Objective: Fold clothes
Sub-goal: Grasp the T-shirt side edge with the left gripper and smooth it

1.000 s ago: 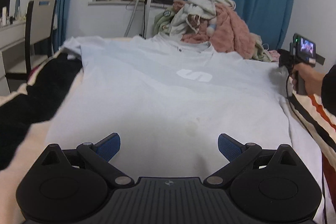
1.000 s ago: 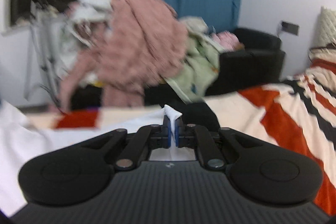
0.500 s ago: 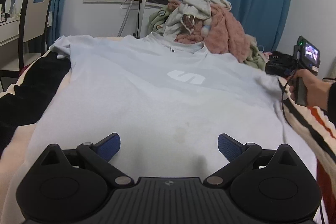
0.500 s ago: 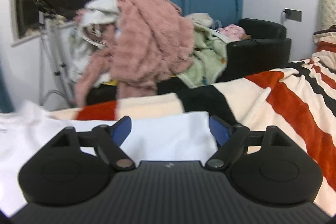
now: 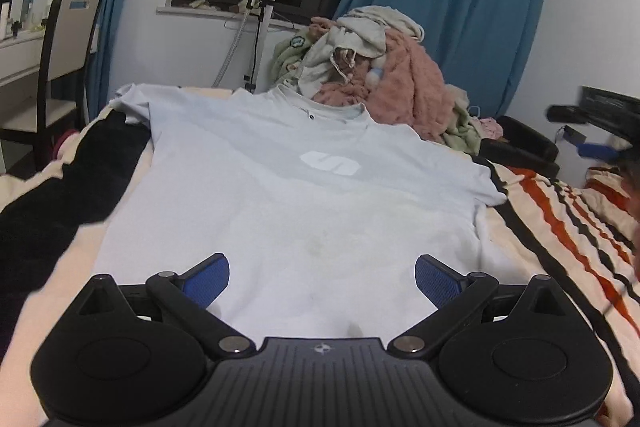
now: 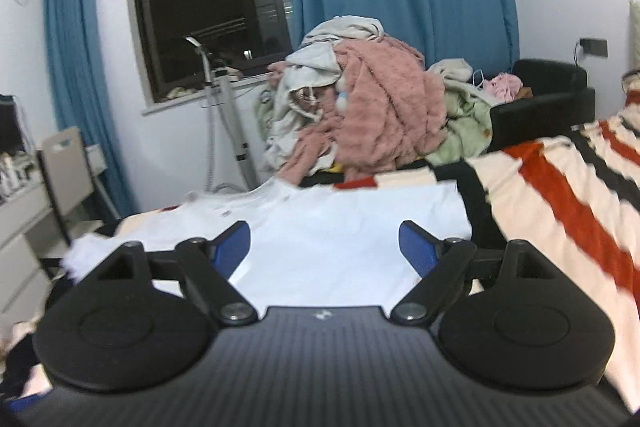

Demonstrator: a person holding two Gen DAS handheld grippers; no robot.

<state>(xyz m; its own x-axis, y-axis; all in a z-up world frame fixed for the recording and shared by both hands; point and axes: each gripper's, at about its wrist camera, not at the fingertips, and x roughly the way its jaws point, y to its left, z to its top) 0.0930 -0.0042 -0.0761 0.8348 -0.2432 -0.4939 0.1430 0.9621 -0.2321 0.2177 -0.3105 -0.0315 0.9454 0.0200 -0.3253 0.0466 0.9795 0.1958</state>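
Note:
A pale blue T-shirt [image 5: 288, 195] with a white logo lies spread flat on the bed, collar at the far end. My left gripper [image 5: 322, 277] is open and empty just above the shirt's near hem. My right gripper [image 6: 325, 245] is open and empty, raised over the shirt's right sleeve [image 6: 360, 227]. In the left wrist view the right gripper [image 5: 596, 131] shows blurred at the far right edge, off the shirt.
A striped red, black and cream blanket [image 5: 568, 227] covers the bed. A heap of clothes with a pink fleece [image 5: 400, 87] stands beyond the collar. A black armchair [image 6: 548, 99] is at the right, a chair and desk [image 5: 60, 39] at the left.
My right gripper opened, let go of the shirt's sleeve and drew back and up to the right. The sleeve now lies flat. My left gripper stayed open and rose slightly.

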